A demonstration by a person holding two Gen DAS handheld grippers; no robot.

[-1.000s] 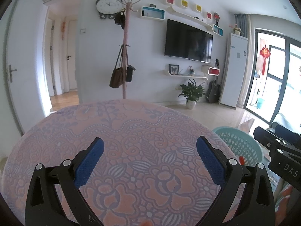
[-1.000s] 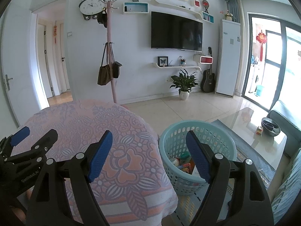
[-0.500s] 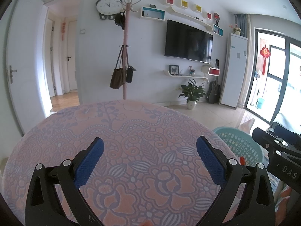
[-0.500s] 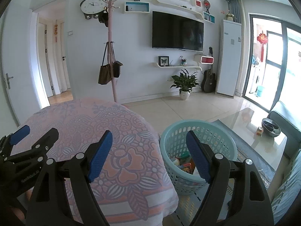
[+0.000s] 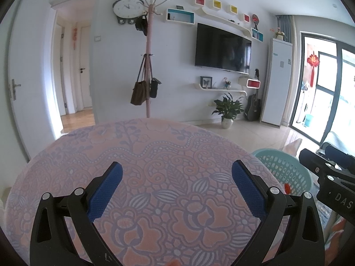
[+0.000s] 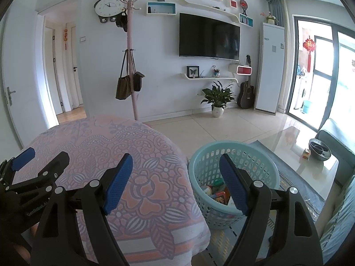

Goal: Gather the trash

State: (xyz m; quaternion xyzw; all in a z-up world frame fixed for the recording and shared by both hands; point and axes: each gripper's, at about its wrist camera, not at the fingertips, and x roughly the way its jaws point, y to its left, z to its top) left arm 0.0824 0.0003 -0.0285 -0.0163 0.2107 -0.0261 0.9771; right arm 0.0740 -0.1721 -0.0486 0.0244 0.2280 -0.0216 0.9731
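Observation:
A round table with a pink and purple flowered cloth [image 5: 159, 155] fills the left wrist view; no loose trash shows on it. My left gripper [image 5: 176, 177] hovers over the cloth, open, with nothing between its blue pads. My right gripper [image 6: 176, 173] is open too, empty, held over the table's right edge [image 6: 177, 155]. On the floor to the right of the table stands a light teal plastic basket [image 6: 261, 155] with several pieces of trash [image 6: 218, 192] at its bottom. The basket's rim [image 5: 277, 155] also shows in the left wrist view, beside the right gripper's fingers [image 5: 319, 166].
A pink coat stand [image 6: 132, 66] with bags rises behind the table. A glass coffee table [image 6: 299, 146] with a dark bowl [image 6: 319, 149] and a sofa edge [image 6: 339, 141] lie to the right. A potted plant [image 6: 217, 99] and guitar [image 6: 246, 93] stand by the far wall.

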